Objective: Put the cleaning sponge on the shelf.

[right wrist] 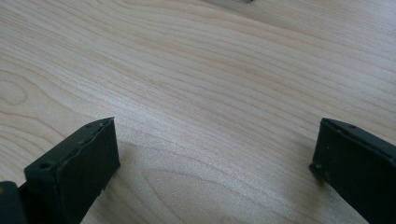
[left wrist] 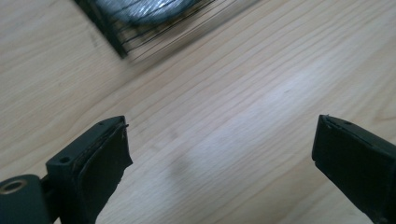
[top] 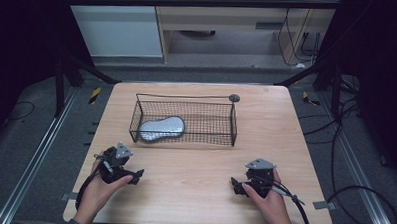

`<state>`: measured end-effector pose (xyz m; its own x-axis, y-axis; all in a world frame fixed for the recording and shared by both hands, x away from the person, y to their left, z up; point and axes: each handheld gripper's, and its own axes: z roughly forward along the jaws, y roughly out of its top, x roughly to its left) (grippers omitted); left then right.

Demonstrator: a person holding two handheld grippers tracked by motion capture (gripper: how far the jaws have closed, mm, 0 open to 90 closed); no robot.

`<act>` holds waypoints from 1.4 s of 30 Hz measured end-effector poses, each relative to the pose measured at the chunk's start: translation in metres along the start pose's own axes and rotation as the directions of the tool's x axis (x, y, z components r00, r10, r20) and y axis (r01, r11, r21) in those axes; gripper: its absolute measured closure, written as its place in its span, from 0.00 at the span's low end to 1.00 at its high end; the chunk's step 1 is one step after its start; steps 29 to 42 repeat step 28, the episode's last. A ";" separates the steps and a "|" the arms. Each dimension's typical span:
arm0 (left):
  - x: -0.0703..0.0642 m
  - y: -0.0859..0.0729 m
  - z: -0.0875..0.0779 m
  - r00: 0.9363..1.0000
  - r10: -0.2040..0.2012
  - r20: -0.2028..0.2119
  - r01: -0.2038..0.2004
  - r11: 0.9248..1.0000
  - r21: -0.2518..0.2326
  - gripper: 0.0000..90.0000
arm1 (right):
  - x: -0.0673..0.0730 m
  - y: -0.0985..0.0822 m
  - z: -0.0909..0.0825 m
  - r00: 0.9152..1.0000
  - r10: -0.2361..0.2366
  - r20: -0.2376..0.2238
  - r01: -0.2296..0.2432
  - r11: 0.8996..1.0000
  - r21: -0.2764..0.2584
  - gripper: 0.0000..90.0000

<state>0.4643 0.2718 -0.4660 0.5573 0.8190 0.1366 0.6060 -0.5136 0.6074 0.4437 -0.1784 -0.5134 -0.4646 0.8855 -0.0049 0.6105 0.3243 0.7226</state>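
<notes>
1. A light wooden bench (top: pixel 193 192) carries a black rectangular wire-mesh basket (top: pixel 221 124) with a thin wire handle along its far side, standing toward the far middle of the top.
2. Inside the basket, at its left end, lies a grey, smooth, kidney-shaped pouch-like object (top: pixel 161 128), resting flat on the mesh floor.
3. In the left gripper view the basket's corner (left wrist: pixel 112 37) shows blurred at the top left, with the grey object (left wrist: pixel 144 9) behind the wires.
4. The left gripper (top: pixel 134 176), held in the person's left hand (top: pixel 106 186), sits low over the bench near its front left, well apart from the basket; its jaws stand wide apart with nothing between them but bare wood.
5. The right gripper (top: pixel 235 185), held in the right hand (top: pixel 266 197), sits near the front right, jaws pointing toward the left; they too are spread wide and released, with bare wood between.
6. A cable (top: pixel 303 215) trails from the right gripper off the bench's front edge.
</notes>
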 end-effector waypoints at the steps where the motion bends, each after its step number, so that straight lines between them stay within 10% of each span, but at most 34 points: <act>1: 0.004 -0.002 0.002 1.000 -0.012 -0.004 0.012 1.000 0.002 0.04 | 0.000 0.000 0.000 1.000 0.000 0.000 0.000 1.000 0.000 0.01; 18: 0.030 -0.025 0.034 0.986 -0.164 0.024 0.165 0.985 -0.052 0.00 | 0.000 0.000 0.000 1.000 0.000 -0.002 0.000 1.000 0.001 0.01; 23: 0.029 -0.030 0.036 0.987 -0.159 0.023 0.161 0.980 -0.117 0.00 | 0.000 0.000 0.000 1.000 0.000 -0.002 0.000 1.000 0.001 0.01; 42: 0.029 -0.030 0.036 0.987 -0.159 0.024 0.161 0.980 -0.117 0.00 | 0.000 0.000 0.000 1.000 0.000 -0.004 0.000 1.000 0.002 0.00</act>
